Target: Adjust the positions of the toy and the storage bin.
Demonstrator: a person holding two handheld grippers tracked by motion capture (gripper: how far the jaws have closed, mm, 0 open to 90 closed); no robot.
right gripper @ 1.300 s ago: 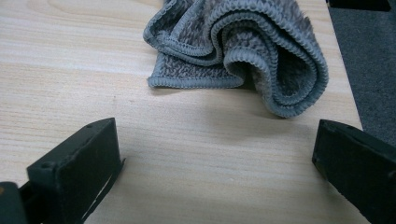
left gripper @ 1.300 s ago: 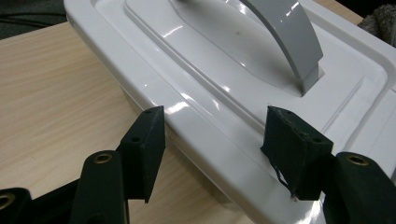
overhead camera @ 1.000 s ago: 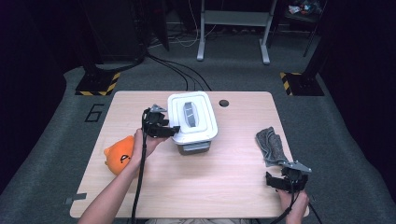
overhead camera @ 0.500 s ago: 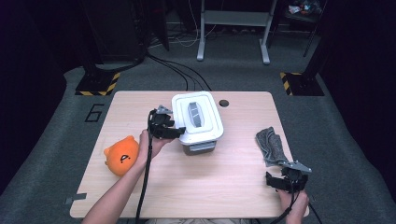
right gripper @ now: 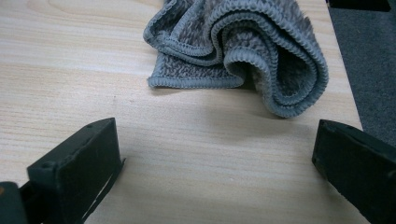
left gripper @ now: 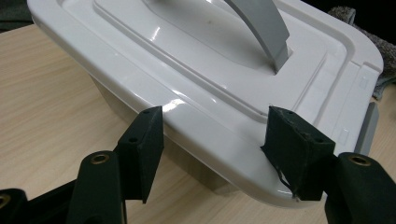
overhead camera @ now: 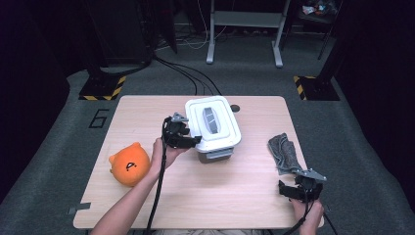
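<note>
The left hand-held gripper (overhead camera: pixel 188 139) was right up against the white lidded box (overhead camera: pixel 213 128), jaws part-open and straddling the lid's edge. In the left gripper view its two black pads (left gripper: pixel 144 142) sat either side of the rim of the white lid (left gripper: pixel 219 70), one under the lip, the other over the top corner; whether they actually pressed on the plastic could not be told. The grey handle (left gripper: pixel 266 32) arched across the lid's middle. The box stood near the centre of the wooden surface (overhead camera: pixel 244 196), toward its far edge, turned a little askew.

Over at the near right corner, the right hand-held gripper (overhead camera: pixel 297 188) was low over the surface with jaws spread wide and nothing between them. Just beyond it lay the crumpled grey cloth (right gripper: pixel 243 51), folded over on itself, close to the surface's right edge and clear of both pads.

Out to the left, an orange plush toy (overhead camera: pixel 129 164) sat on the surface beside the person's left forearm (overhead camera: pixel 132 205), well apart from the box.
</note>
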